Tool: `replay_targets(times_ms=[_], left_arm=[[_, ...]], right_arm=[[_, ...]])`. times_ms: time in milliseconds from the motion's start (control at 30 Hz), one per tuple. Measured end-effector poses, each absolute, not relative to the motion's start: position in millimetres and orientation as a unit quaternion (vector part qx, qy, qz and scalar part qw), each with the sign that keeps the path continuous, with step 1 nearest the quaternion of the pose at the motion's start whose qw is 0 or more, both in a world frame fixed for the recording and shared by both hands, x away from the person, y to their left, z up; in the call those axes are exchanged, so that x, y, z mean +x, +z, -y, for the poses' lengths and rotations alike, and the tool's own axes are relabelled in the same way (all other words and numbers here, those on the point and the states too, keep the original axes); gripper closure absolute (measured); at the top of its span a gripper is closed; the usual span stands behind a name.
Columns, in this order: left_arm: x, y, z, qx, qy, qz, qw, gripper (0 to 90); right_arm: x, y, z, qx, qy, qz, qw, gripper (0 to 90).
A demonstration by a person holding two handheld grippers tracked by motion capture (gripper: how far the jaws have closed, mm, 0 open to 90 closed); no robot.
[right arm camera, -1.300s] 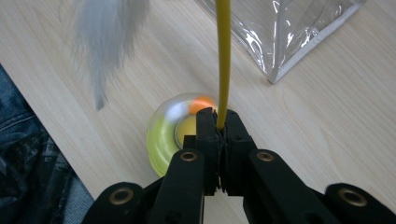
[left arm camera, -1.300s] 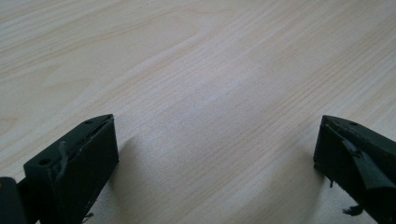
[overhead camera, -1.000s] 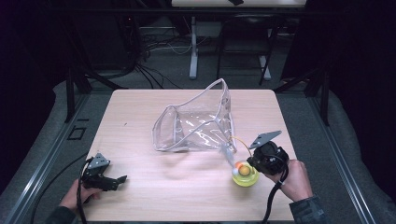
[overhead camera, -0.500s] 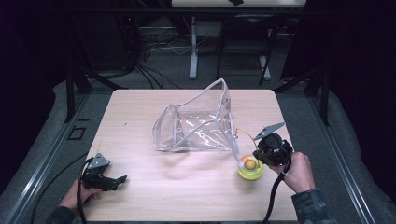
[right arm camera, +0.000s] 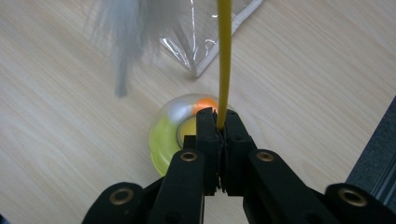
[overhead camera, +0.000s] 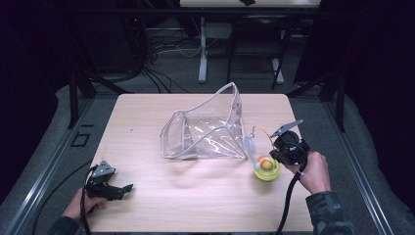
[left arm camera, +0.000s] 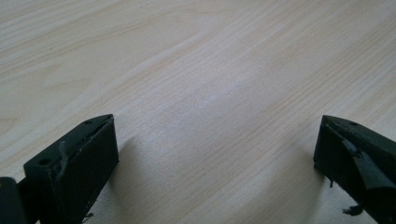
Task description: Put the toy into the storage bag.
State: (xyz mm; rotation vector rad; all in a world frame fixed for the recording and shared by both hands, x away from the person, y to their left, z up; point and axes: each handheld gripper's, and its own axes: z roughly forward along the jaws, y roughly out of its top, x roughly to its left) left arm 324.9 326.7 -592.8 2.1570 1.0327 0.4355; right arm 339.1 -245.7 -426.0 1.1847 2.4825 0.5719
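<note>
So we've got a light wood surface (overhead camera: 147,122) in the middle of the high view, in a dark room with grey floor, cables and metal legs of another table toward the top. Our right gripper (overhead camera: 286,147), at the right of that frame, is clenched on a thin yellow wand (right arm camera: 224,60); in the right gripper view the wand runs straight up from between the pinched jaws. A white feather (right arm camera: 126,32) hangs in the upper left there, blurry. Just below the jaw tips sits the yellow-green toy dish (overhead camera: 267,170) with an orange ball (right arm camera: 205,103) under its clear dome. A clear plastic pouch (overhead camera: 205,129) stands open mid-frame, just left of the toy, nothing visible inside. Our left gripper (overhead camera: 117,188), lower left, rests on the wood, jaws spread wide apart.
</note>
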Motion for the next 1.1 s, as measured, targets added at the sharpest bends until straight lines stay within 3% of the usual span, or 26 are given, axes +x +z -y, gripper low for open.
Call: replay_targets(times_ms=[1100], left_arm=[[324.9, -592.6, -326.8, 0.833, 0.168, -0.398, 0.347, 0.0]], right_arm=[[383.9, -418.8, 259.0, 0.467, 0.177, -0.848, 0.176, 87.8]])
